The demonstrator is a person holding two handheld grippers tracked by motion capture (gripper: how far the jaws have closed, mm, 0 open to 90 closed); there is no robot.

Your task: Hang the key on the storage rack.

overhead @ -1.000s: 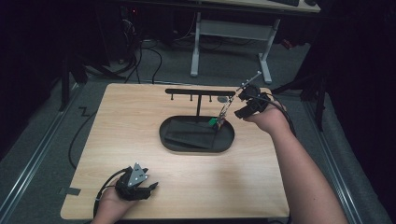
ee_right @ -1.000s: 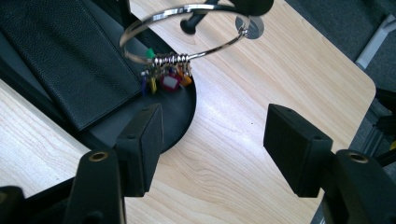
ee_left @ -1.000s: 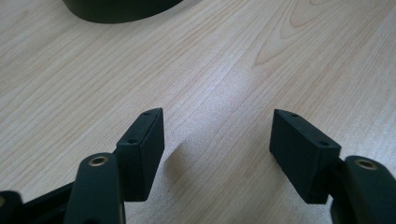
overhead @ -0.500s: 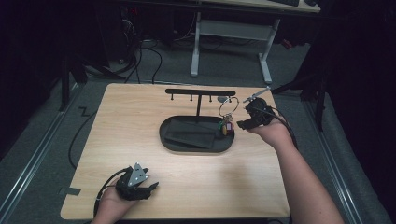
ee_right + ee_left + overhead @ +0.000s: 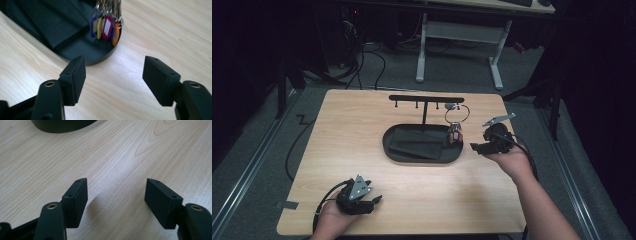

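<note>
At the near left edge of the wooden bench (image 5: pixel 362 140), the left gripper (image 5: pixel 371 202) rests in the person's left hand (image 5: pixel 332 220); in the left gripper view its jaws stand wide apart over bare wood with nothing between them. Toward the middle sits a black oval tray (image 5: pixel 412 150) with a T-shaped hook rack (image 5: pixel 426 99) rising from its far side. A large ring (image 5: pixel 457 114) hangs from the rack's right end, carrying a bunch of coloured key tags (image 5: pixel 106 26) that dangle over the tray's right end, possibly touching it. Just right of the tray, the right gripper (image 5: pixel 474 146) hovers, its jaws wide apart and empty, pointing at the tags.
</note>
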